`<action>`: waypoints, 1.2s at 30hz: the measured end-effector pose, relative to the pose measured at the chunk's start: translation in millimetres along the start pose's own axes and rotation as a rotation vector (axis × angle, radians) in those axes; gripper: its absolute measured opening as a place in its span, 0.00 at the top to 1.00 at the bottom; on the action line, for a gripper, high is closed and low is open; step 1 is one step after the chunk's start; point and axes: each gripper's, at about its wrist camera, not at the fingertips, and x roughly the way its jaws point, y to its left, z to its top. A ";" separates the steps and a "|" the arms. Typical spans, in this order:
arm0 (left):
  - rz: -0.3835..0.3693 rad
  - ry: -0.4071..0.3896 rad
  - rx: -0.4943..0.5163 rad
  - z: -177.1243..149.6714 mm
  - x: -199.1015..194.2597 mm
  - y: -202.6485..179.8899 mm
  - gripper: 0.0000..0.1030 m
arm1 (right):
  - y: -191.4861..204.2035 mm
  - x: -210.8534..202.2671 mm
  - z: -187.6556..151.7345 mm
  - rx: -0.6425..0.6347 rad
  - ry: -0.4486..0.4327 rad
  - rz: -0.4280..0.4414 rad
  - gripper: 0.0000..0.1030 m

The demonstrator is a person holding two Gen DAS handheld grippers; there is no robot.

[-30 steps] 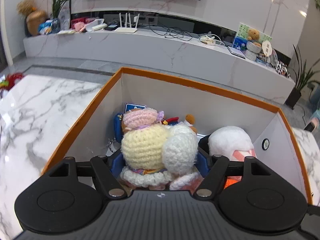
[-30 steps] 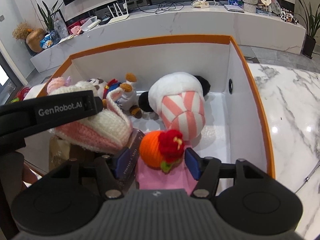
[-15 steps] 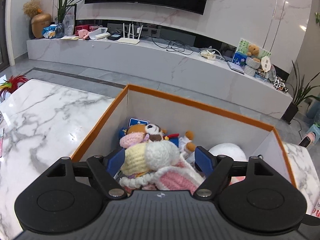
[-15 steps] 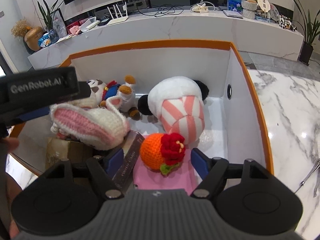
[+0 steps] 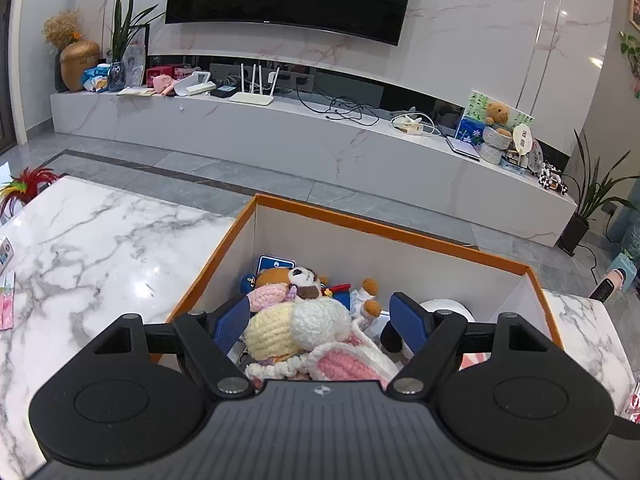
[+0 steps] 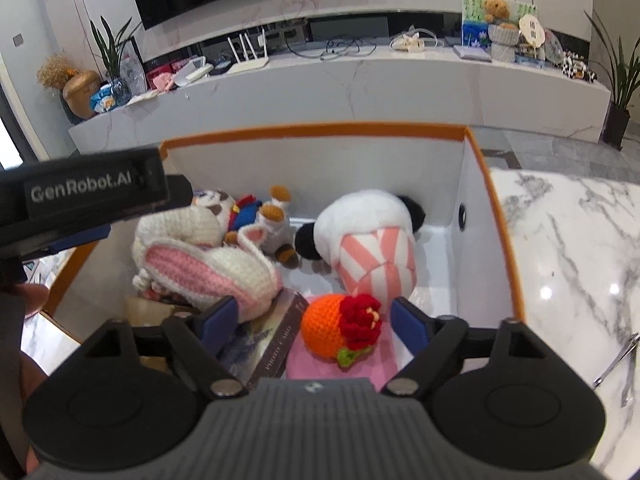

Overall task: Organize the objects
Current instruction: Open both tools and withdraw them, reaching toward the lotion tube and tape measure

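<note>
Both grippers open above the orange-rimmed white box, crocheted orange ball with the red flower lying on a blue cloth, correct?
Not quite: the right wrist view shows the crocheted orange ball lying on a pink cloth, not blue. The left gripper and right gripper are open above the orange-rimmed white box.

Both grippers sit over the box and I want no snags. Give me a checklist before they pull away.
1. Left gripper open: ok, pads wide apart.
2. Crochet bunny released in the box: ok, it lies on the pile, neither pad touching it.
3. Right gripper open: ok.
4. Orange crochet ball free of the pads: ok, gaps on both sides.
5. Panda plush inside the box: ok.
6. Ball settled and stable on the pink pad: cannot tell.
</note>
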 end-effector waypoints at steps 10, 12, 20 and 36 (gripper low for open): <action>0.005 -0.032 0.123 1.2 -43.1 -2.2 0.11 | -3.1 -51.3 -1.9 -0.048 -0.059 -0.020 0.09; 0.011 -0.038 0.160 -2.8 -53.9 -2.0 0.11 | -6.3 -65.1 -5.0 -0.055 -0.073 -0.031 0.09; 0.025 -0.016 0.349 -63.7 -94.4 -8.9 0.10 | -28.2 -110.0 -32.7 -0.029 -0.123 -0.071 0.06; -0.417 0.295 0.668 -149.5 -64.4 -31.5 0.10 | -68.3 -157.4 -95.4 0.067 -0.046 -0.026 0.04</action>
